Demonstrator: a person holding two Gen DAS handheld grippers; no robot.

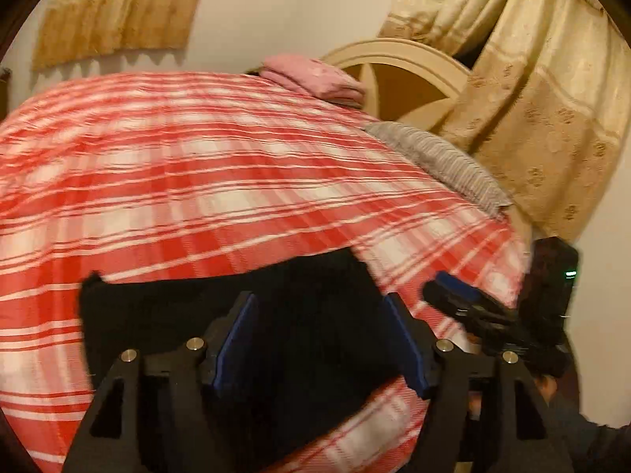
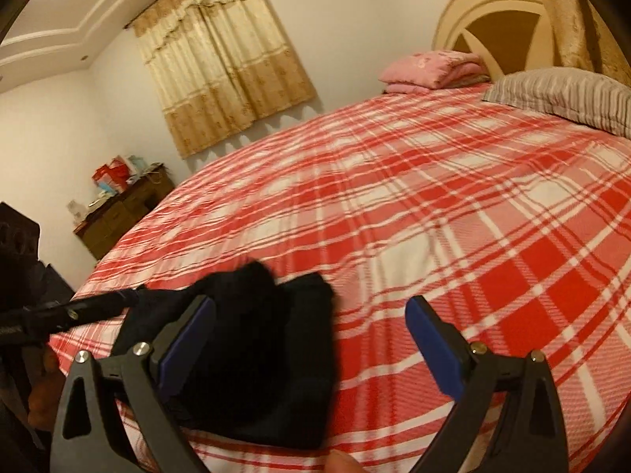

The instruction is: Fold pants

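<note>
**Folded pants released on the bed**

Both the left gripper and right gripper are seen released, nothing grasped. The black pants lie bundled on the plaid bedspread. Folding is judged nearly finished; smoothing may be needed next.

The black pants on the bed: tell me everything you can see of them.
The black pants are a dark, soft-looking fabric with no visible detail. They lie folded into a compact, roughly rectangular bundle near the front edge of the red and white plaid bedspread, with one rumpled lump raised at the far left corner. The left tool hangs over them with its pads apart, gripping nothing. The right tool is open too, its left pad over the bundle; contact cannot be told.
</note>
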